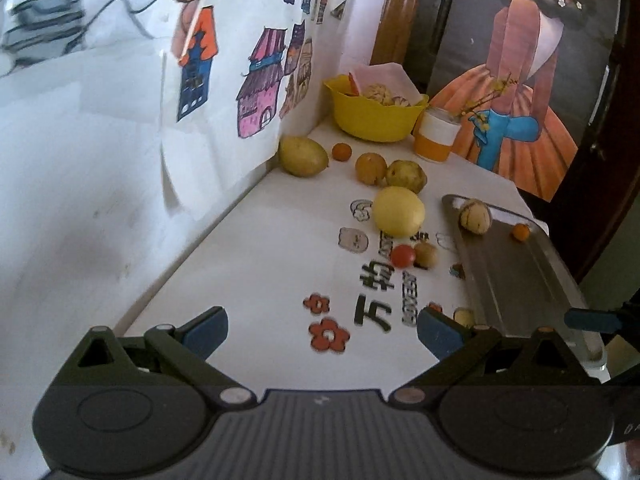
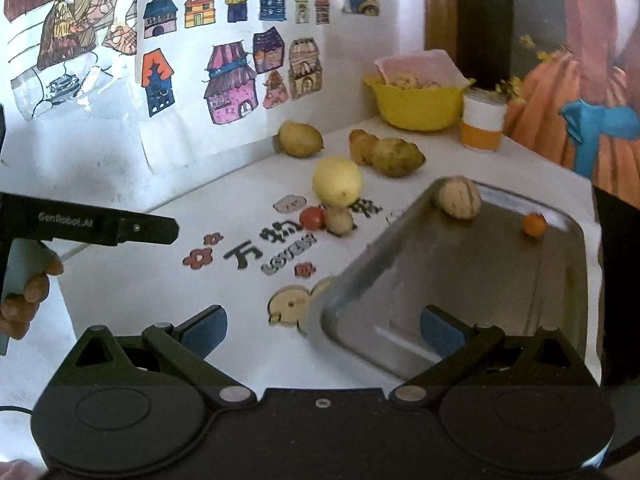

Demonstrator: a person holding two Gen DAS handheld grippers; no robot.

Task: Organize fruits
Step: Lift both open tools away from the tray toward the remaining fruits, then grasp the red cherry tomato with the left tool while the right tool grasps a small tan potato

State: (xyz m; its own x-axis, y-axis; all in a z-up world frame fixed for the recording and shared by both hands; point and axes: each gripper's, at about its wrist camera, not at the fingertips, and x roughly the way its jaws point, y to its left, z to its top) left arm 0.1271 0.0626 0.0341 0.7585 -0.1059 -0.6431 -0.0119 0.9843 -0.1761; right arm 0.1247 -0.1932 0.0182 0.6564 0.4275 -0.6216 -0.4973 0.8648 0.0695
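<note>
- Left claw (image 1: 322,334) spread wide, holding nothing, hovering low over the desk (image 1: 248,280) short of the fruit.
- Right claw (image 2: 323,330) also spread wide and empty, over the near edge of the metal tray (image 2: 460,292); one fingertip sits above the tray floor.
- Done so far, by my read: only two pieces are in the tray, a striped tan fruit (image 2: 459,197) at the far corner and a small orange fruit (image 2: 534,224) near the far rim, well apart from each other.
- Left on the desk: big yellow fruit (image 1: 399,211) just beside the tray's far left corner.
- Small red fruit (image 1: 403,256) and small tan fruit (image 1: 426,255) touching, just in front of the yellow one.
- Further back: greenish oval fruit (image 1: 303,156) by the wall, tiny orange fruit (image 1: 341,151) next to it, round orange fruit (image 1: 371,167) touching a yellow-green fruit (image 1: 405,175).
- One small pale piece (image 1: 464,316) is half hidden by the left claw's fingertip; cannot tell what it is.
- Yellow bowl (image 1: 376,114) at the back corner holds some items; unclear if they count for the task.
- Judgement: early stage, most fruit still loose, roughly two in and seven or so to go.
- Red and tan pair are nearest to both claws, likely easiest next pick.
</note>
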